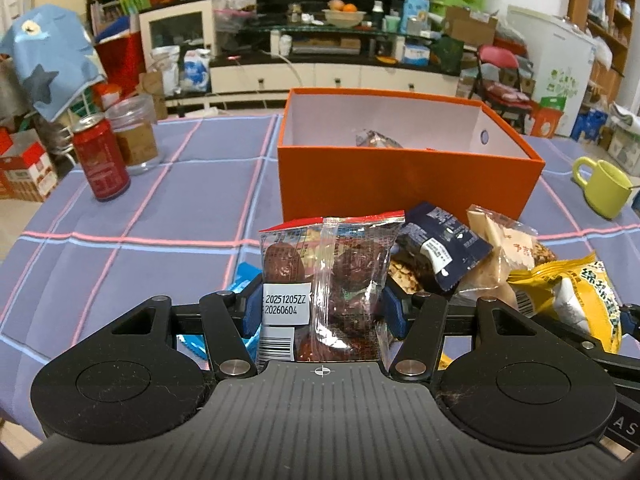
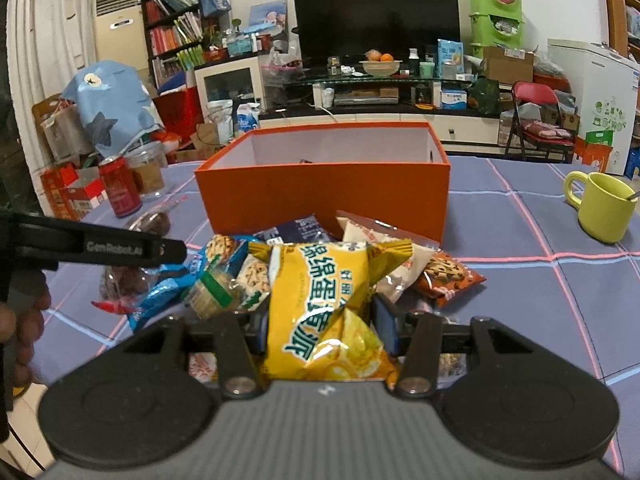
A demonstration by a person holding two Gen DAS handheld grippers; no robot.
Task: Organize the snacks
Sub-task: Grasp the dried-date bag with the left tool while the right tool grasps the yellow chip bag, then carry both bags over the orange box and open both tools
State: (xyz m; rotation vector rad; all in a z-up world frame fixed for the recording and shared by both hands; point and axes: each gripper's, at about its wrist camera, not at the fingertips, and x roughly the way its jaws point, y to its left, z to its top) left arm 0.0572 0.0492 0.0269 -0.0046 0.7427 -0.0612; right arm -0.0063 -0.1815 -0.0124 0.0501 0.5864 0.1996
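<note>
The left hand-held gripper [image 1: 322, 312] is clamped on a clear packet of dark dates [image 1: 320, 280], long axis pointing away toward the orange box [image 1: 400, 176]. The right hand-held gripper [image 2: 326, 326] is clamped on a yellow cake packet [image 2: 320, 304], also lengthwise toward the box. A snack heap [image 2: 240, 272] lies between them and the box on the counter [image 1: 140, 220]. Farther off, a red can [image 1: 102, 158] stands left and a green mug [image 2: 602, 206] right.

Left wrist view: we look forward along the left gripper [image 1: 322, 312], low over the table, the orange box [image 1: 400, 184] near at 12 o'clock.
Right wrist view: we sit rightward, facing alike, the right gripper [image 2: 324, 328] close below.
Shared: box [image 2: 324, 188], green mug [image 1: 604, 188] [image 2: 600, 206], red can [image 1: 102, 156] [image 2: 119, 186].
</note>
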